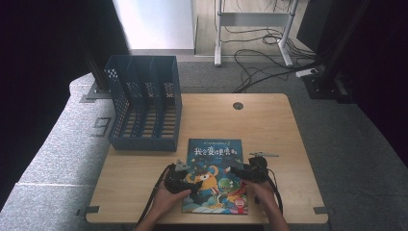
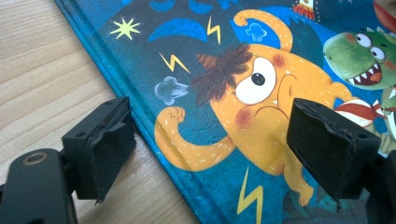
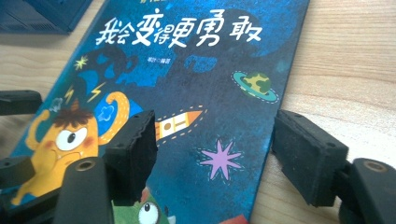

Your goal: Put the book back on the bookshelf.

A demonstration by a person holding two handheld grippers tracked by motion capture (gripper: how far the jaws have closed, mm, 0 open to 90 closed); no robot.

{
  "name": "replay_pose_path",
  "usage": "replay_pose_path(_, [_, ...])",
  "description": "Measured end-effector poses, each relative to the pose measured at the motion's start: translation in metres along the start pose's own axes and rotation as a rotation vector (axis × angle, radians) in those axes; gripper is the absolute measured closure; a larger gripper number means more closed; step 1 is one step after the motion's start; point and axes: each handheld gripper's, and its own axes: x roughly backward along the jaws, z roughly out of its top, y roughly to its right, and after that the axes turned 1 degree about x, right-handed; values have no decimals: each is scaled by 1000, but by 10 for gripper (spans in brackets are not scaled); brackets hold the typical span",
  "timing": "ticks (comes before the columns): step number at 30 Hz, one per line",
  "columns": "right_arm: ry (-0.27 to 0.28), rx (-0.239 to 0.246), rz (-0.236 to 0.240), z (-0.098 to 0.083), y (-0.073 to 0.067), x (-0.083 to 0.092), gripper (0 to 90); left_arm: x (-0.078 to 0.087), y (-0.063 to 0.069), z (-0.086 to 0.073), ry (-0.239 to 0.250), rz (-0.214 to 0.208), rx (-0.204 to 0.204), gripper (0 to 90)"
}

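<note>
A picture book [image 1: 216,175] lies flat, cover up, on my worktop [image 1: 269,125], close to the near edge and in front of a dark blue file rack [image 1: 144,101] that stands at the back left. The cover is a deep, mottled blue. An orange one-eyed monster [image 2: 261,93] with a tuft of brown hair, a small horn and a flexed arm fills its lower part, with a green, toothy dinosaur [image 2: 362,58] beside it. Yellow lightning bolts, a yellow star, a small rocket [image 3: 180,122], a purple star [image 3: 219,158] and a ringed planet [image 3: 256,84] are scattered over the blue.

Across the top runs the title in large white Chinese characters, 我会变得更勇敢 [image 3: 180,33]. A smaller line under it and another above it are too small for me to read.

My left claw [image 2: 210,149] is spread wide and straddles the book's left edge, one jaw over bare wood, the other above the monster, pinching nothing. My right claw [image 3: 215,151] is spread as well and straddles the right edge, one jaw over the cover, the other over the wood, with nothing pressed between them.
</note>
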Motion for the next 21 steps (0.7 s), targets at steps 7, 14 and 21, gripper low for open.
replay_pose_path(7, [2, -28, 36, 1, 4, 3, 320, 0, 0, 0, 0, -2, -4, 151])
replay_pose_path(14, [20, -47, 66, 3, 6, 7, 322, 0, -1, 0, 0, -5, -4, 150])
replay_pose_path(21, [46, -58, 106, 5, 7, 11, 321, 1, -2, 0, 2, -11, 5, 146])
